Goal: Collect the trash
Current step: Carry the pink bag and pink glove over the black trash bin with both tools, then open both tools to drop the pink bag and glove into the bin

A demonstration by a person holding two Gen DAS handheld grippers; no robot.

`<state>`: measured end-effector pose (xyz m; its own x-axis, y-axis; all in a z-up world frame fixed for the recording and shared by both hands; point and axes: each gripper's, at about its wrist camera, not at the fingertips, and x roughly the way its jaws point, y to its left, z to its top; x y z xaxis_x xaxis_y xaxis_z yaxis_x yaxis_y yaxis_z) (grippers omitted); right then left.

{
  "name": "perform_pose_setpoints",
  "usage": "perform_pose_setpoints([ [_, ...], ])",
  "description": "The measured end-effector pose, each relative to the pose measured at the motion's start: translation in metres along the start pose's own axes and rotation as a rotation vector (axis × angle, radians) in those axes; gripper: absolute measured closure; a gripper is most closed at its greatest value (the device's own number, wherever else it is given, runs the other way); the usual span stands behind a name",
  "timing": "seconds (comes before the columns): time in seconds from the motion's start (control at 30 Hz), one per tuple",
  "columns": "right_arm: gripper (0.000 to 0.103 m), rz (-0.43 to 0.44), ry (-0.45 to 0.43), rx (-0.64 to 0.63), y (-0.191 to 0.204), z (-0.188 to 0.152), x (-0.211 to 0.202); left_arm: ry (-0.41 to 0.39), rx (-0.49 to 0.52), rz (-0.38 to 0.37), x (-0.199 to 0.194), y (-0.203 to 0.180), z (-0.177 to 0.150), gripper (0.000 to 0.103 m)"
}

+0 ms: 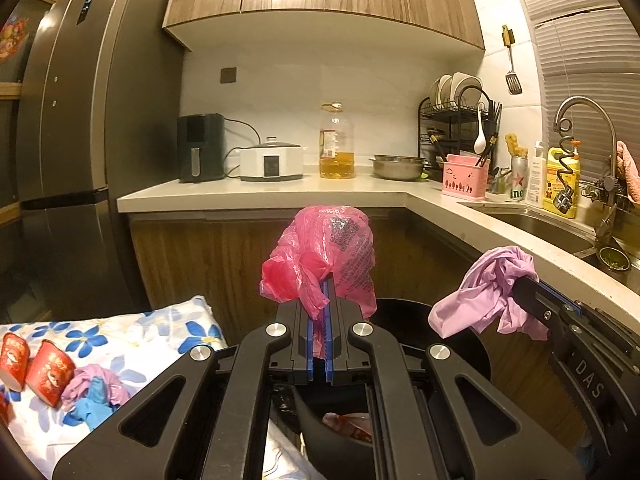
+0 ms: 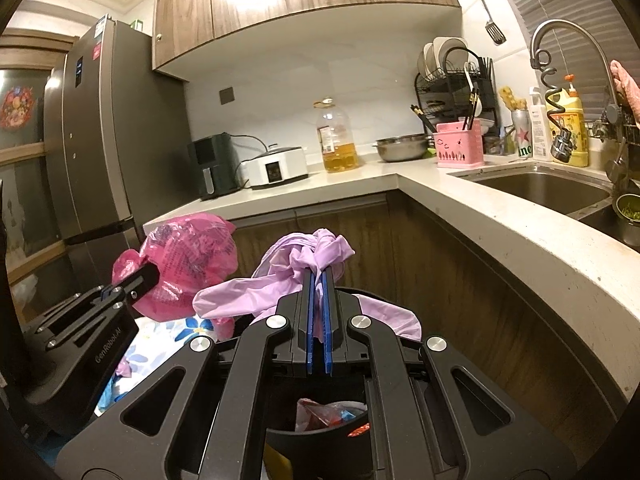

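The left gripper (image 1: 320,292) is clamped on a pink plastic bag (image 1: 320,256); the right gripper (image 2: 319,280) is pinched tight on a lilac bag (image 2: 304,272). Both hang above the black bin (image 1: 404,316), apparently for dropping in.

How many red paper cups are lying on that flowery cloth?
2 in full view: one red cup near the flowery cloth's left edge, another right beside it. A red sliver below may be a third.
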<state>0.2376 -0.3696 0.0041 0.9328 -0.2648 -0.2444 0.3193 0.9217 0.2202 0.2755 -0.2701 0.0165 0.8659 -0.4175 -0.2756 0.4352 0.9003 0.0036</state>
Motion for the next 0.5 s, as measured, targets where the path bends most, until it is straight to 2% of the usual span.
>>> perform_pose_setpoints([
  [0.5, 0.098, 0.026, 0.027, 0.005, 0.000, 0.001, 0.018, 0.028, -0.009, -0.060, 0.020, 0.002, -0.004, 0.099],
])
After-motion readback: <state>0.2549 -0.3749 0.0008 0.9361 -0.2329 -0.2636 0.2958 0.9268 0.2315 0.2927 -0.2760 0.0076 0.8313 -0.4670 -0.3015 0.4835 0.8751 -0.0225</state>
